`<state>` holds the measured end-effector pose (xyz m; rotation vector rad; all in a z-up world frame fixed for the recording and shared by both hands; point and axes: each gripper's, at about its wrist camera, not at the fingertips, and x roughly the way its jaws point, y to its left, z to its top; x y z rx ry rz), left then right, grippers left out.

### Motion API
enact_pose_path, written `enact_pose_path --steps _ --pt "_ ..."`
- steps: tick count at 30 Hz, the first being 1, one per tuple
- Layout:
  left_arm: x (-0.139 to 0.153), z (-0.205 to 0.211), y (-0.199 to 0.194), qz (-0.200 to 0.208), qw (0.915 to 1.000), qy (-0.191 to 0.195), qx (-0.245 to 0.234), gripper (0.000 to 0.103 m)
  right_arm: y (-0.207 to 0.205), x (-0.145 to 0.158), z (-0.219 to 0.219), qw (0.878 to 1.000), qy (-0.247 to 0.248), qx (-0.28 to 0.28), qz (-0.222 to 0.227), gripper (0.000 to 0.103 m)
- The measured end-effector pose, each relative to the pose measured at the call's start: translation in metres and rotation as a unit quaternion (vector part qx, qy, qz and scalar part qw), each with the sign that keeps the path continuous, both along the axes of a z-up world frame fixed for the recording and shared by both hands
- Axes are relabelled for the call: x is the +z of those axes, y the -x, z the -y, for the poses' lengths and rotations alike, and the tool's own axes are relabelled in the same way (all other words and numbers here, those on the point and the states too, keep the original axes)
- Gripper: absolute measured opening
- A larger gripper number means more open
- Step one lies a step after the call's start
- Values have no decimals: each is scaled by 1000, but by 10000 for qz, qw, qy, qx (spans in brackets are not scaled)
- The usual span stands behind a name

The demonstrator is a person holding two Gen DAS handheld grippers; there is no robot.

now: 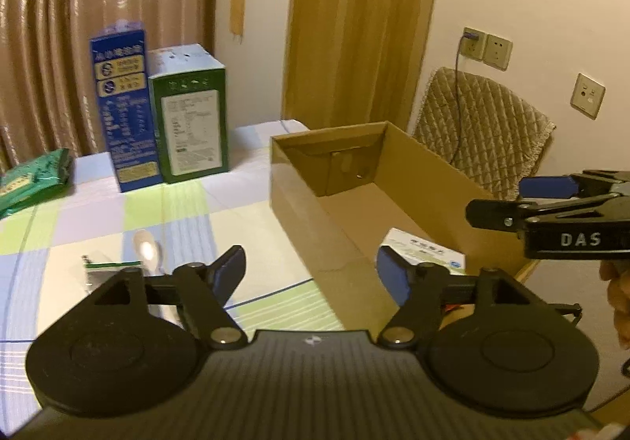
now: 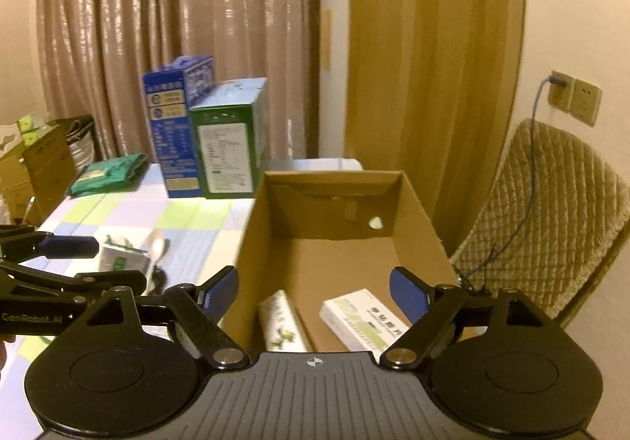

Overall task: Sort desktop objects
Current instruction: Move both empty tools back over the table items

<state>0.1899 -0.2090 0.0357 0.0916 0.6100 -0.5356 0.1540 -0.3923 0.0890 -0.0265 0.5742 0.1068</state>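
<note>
You work over a table (image 1: 165, 203) covered with a checked cloth in pale green, lilac and white. Pleated brown curtains (image 1: 98, 6) fill the upper left of both views; an ochre curtain (image 1: 354, 26) hangs at upper centre. At right, a quilted chair (image 1: 484, 125) stands against a wall with sockets (image 1: 486, 48) and a plugged-in cable.

An open cardboard box (image 1: 299, 211) sits at centre right of the left view, on the table's right part. In the right view you see two white packs on its floor: a flowered pack (image 2: 283, 322) at lower centre and a green-striped pack (image 2: 362, 322) just right of it. The two lie apart.

At the table's far edge a blue carton (image 1: 122, 105) and a green carton (image 1: 193, 117) stand upright, touching. A green pouch (image 1: 35, 180) lies at far left. Near the left gripper, a foil sachet (image 1: 110, 270) and a spoon (image 1: 143, 247) lie on the cloth, beside each other.

The left gripper (image 1: 311, 270) has its fingers spread, with nothing between them, above the box's near corner. The right gripper (image 2: 315, 292) has its fingers spread wide above the box interior and touches nothing.

Legible writing: "DAS" on the right gripper's side in the left view; "GenRobot.AI" on the left gripper's side in the right view. Carton and pack print is too small to read.
</note>
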Motion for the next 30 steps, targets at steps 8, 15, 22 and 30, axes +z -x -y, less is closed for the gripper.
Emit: enact_pose_path --steps 8,15,22,30 --pt "2 -43 15 105 9997 -37 232 87 12 3 -38 9992 -21 387 29 92" --pt "6 -104 20 163 9973 -188 685 94 13 2 -67 9983 -116 575 7 94" --pt "-4 -171 17 -73 9914 -189 1296 94 15 -8 -107 9957 -219 894 -91 95" --pt "-25 -222 20 -309 9851 -252 1676 100 14 -44 -152 9917 -267 1192 -400 95"
